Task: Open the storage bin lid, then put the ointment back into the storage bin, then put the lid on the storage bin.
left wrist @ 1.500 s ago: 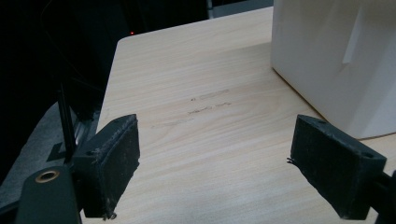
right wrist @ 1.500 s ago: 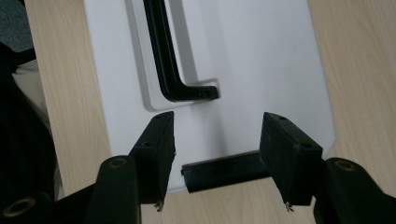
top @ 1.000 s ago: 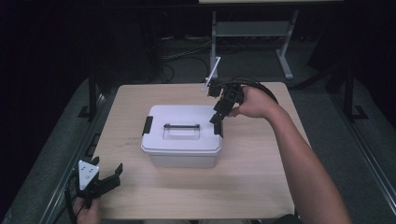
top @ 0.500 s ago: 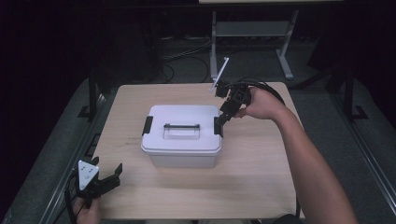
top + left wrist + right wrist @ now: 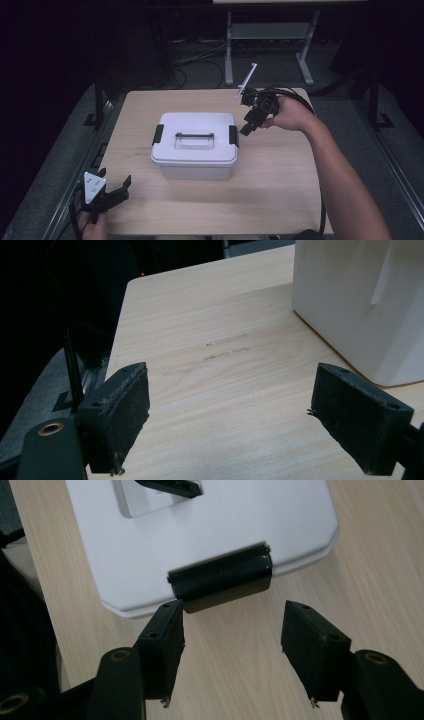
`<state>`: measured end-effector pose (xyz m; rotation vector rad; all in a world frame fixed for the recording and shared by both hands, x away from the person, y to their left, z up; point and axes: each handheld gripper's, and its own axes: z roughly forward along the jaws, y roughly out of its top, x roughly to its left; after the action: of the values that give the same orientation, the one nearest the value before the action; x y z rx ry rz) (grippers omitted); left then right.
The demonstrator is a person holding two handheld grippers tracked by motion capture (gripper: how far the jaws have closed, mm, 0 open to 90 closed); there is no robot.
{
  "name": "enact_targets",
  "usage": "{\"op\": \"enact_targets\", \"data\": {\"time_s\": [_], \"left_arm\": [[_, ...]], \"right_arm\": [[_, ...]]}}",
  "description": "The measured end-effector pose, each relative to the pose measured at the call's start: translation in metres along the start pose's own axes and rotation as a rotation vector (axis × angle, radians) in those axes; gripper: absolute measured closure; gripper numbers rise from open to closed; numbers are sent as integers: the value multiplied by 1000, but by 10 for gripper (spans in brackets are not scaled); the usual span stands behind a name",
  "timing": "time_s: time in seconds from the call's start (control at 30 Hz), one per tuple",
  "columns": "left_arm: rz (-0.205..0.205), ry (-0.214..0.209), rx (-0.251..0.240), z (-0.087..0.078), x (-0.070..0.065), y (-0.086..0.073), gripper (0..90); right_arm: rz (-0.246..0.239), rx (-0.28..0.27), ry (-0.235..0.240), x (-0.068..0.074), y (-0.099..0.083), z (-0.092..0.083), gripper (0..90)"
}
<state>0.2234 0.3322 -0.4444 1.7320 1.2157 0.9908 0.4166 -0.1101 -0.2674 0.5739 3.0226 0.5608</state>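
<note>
I have the white storage box [image 5: 195, 145] sitting near the middle of the wooden counter [image 5: 280, 200], lid on, with a black carry handle [image 5: 194, 135] lying flat in a recess on top and a black latch on each short side.

My right gripper [image 5: 247, 127] hangs just beside the box's right end, tilted down toward the right latch [image 5: 233, 136]. In the right gripper view its jaws stand partly open with nothing between them; the latch [image 5: 221, 578] lies just ahead of the tips, close to the left jaw but apart from it, and bare counter shows in the gap. Whether a tip brushes the latch I cannot tell from the high view.

My left gripper [image 5: 117, 189] sits at the near left corner of the counter, well apart from the box, with the hand [image 5: 92, 227] below it at the counter's edge. Its jaws are spread wide and empty; in the left gripper view they frame plain wood, and the box's white side wall [image 5: 360, 305] rises at the upper right, clear of both jaws.
</note>
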Motion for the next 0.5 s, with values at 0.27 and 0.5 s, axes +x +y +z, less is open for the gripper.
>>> {"op": "enact_targets", "data": {"time_s": [0.27, 0.5], "left_arm": [[2, 0, 0, 0, 0, 0, 150], [1, 1, -1, 0, 0, -1, 150]], "right_arm": [[19, 4, 3, -3, -12, 1, 417], [36, -3, 1, -6, -24, 1, 417]]}}
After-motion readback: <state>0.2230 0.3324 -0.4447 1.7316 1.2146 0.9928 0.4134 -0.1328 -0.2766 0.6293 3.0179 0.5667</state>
